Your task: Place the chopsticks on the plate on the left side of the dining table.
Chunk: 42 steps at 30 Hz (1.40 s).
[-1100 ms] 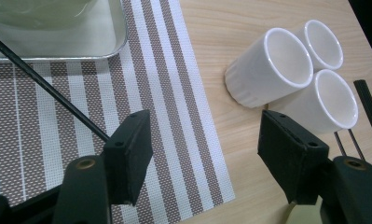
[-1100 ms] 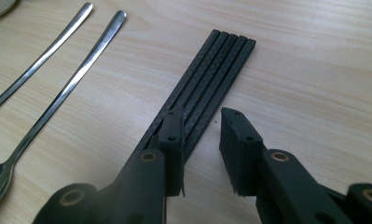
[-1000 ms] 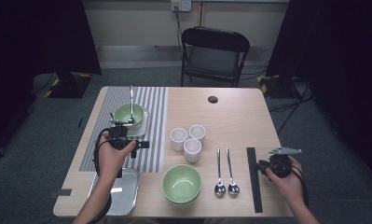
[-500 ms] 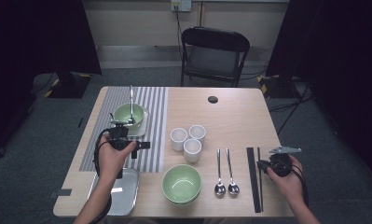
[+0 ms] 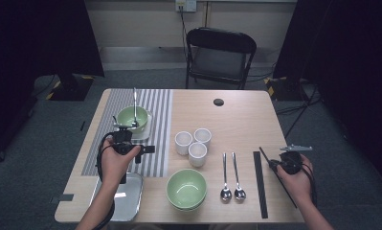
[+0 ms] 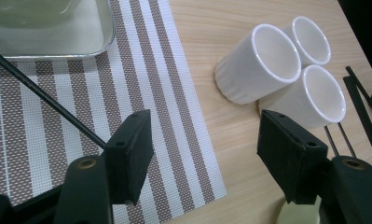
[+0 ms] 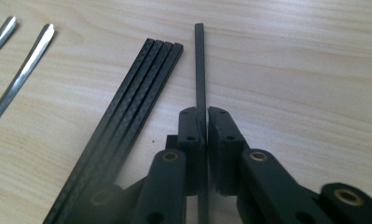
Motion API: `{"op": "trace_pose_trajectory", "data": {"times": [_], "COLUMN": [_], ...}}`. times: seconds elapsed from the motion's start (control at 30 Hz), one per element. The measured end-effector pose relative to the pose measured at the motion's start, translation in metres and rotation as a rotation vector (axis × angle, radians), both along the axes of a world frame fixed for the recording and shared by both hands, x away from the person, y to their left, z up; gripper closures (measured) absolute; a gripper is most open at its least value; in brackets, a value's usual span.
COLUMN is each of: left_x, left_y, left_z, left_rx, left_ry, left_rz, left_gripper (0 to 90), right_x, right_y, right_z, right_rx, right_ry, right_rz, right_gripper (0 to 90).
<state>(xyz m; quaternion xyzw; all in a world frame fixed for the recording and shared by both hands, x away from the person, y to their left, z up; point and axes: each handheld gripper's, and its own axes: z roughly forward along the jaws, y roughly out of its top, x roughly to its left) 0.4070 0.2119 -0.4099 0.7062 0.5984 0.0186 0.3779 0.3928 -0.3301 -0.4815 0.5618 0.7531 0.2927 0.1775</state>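
One black chopstick point(image 7: 200, 65) sat clamped between the right gripper point(image 7: 201, 116) fingers, which had just been closing onto it; the stick ran straight out past the fingertips, its far end above the tabletop point(image 7: 291, 56). Four more chopsticks point(image 7: 141, 88) lay flat in a tight bundle just left of those fingers, with two spoon handles point(image 7: 25, 65) farther left. Left gripper point(image 6: 202, 140) fingers stood wide apart with nothing between them, over the edge of the striped placemat point(image 6: 151, 70); three white cups point(image 6: 286, 70) clustered just beyond the fingertips.
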Motion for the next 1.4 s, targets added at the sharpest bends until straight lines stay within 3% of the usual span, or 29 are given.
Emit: {"op": "trace_pose_trajectory", "data": {"times": [0.07, 0.2, 0.33, 0.5, 0.7, 0.9, 1.13, 1.27, 1.4], "left_x": [-0.001, -0.002, -0.003, -0.005, -0.006, -0.006, -0.006, -0.005, -0.003], "left_y": [0.0, -0.001, -0.002, -0.001, -0.001, 0.001, 0.004, 0.003, 0.004], "left_z": [0.0, 0.0, -0.001, 0.001, 0.003, 0.005, 0.002, 0.003, 0.002], "left_rx": [0.0, -0.002, -0.012, 0.008, -0.001, -0.007, -0.001, -0.002, -0.005], "left_ry": [-0.001, -0.001, -0.008, -0.005, -0.017, -0.021, -0.016, -0.009, -0.009], "left_rz": [0.001, -0.003, -0.005, -0.023, -0.009, -0.01, -0.012, -0.008, -0.005], "left_gripper": [35.9, 35.9, 35.9, 36.1, 36.1, 36.1, 35.6, 35.6, 35.3], "right_x": [0.001, 0.004, 0.008, 0.01, 0.012, 0.013, 0.013, 0.016, 0.016], "right_y": [0.001, 0.004, 0.001, 0.002, 0.007, 0.006, 0.001, -0.004, -0.005], "right_z": [0.001, 0.003, 0.005, 0.005, 0.006, 0.006, 0.004, 0.004, 0.003], "right_rx": [0.006, -0.03, 0.034, 0.004, -0.031, -0.02, 0.043, 0.102, 0.125], "right_ry": [0.022, 0.033, 0.087, 0.074, 0.078, 0.071, 0.065, 0.092, 0.09], "right_rz": [-0.012, -0.005, -0.044, -0.044, -0.064, -0.086, -0.117, -0.132, -0.124], "right_gripper": [82.6, 81.5, 80.2, 85.5, 86.1, 86.7, 86.8, 86.9, 86.8]}}
